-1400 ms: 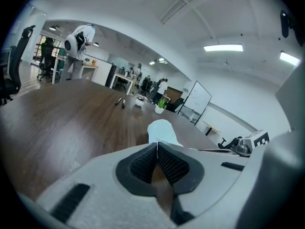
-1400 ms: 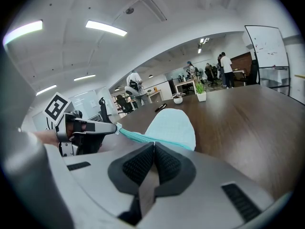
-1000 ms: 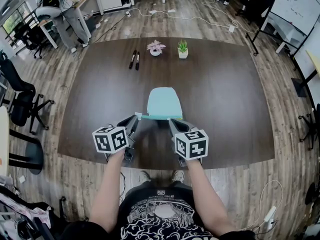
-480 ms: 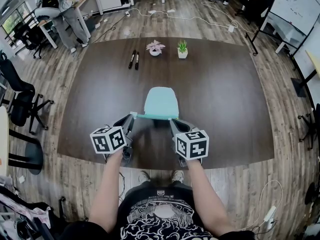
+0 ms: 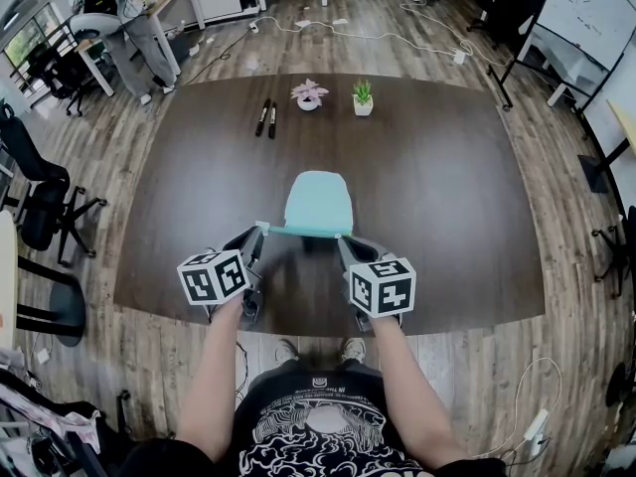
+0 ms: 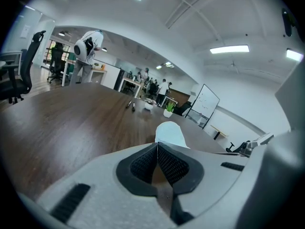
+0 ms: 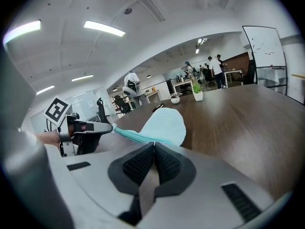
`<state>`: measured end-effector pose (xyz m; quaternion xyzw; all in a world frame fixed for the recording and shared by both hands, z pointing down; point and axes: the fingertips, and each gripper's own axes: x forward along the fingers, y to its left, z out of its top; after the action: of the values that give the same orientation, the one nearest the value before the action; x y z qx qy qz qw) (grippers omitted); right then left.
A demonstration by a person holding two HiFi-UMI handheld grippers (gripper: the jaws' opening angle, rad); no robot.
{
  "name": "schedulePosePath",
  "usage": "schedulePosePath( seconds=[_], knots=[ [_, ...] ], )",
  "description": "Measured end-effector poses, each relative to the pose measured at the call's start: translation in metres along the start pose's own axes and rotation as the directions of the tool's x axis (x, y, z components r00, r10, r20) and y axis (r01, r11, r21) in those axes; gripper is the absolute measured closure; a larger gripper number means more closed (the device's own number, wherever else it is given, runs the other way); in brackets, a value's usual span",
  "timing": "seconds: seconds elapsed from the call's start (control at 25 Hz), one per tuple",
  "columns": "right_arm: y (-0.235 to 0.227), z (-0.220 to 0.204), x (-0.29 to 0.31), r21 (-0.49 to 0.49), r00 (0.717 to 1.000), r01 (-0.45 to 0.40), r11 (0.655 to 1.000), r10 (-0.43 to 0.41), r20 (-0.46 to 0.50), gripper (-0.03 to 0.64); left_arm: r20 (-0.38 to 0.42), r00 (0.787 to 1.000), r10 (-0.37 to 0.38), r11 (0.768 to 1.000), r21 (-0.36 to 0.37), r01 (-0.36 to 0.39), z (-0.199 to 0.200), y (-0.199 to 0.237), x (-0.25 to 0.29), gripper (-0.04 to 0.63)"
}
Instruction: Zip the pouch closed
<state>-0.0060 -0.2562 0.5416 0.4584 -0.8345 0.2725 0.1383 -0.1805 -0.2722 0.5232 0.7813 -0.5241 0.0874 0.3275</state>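
At the pouch's (image 5: 318, 203) zipper ends, left tool (image 5: 261, 230) and right tool (image 5: 341, 238) sit closed, seemingly pinching it.

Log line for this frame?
task: zip pouch | left gripper: shut on pouch zipper end | right gripper: shut on pouch corner

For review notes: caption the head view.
Left hand-held gripper and right hand-held gripper clamp a teal pouch by its zippered edge.

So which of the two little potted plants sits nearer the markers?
The pink-flowered plant, left of the green plant in the head view; the markers lie beside it.
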Motion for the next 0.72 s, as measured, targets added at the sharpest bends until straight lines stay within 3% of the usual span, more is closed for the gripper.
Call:
schedulePosePath(
  seconds=[0.72],
  knots=[
    [-0.0053,-0.0026,-0.0029,0.002,1.000,0.028,1.000,-0.028,-0.001,0.614,-0.001,1.000,0.027,1.000,0.001,-0.027,-0.0030,0.0056,-0.0022,0.583]
  ],
)
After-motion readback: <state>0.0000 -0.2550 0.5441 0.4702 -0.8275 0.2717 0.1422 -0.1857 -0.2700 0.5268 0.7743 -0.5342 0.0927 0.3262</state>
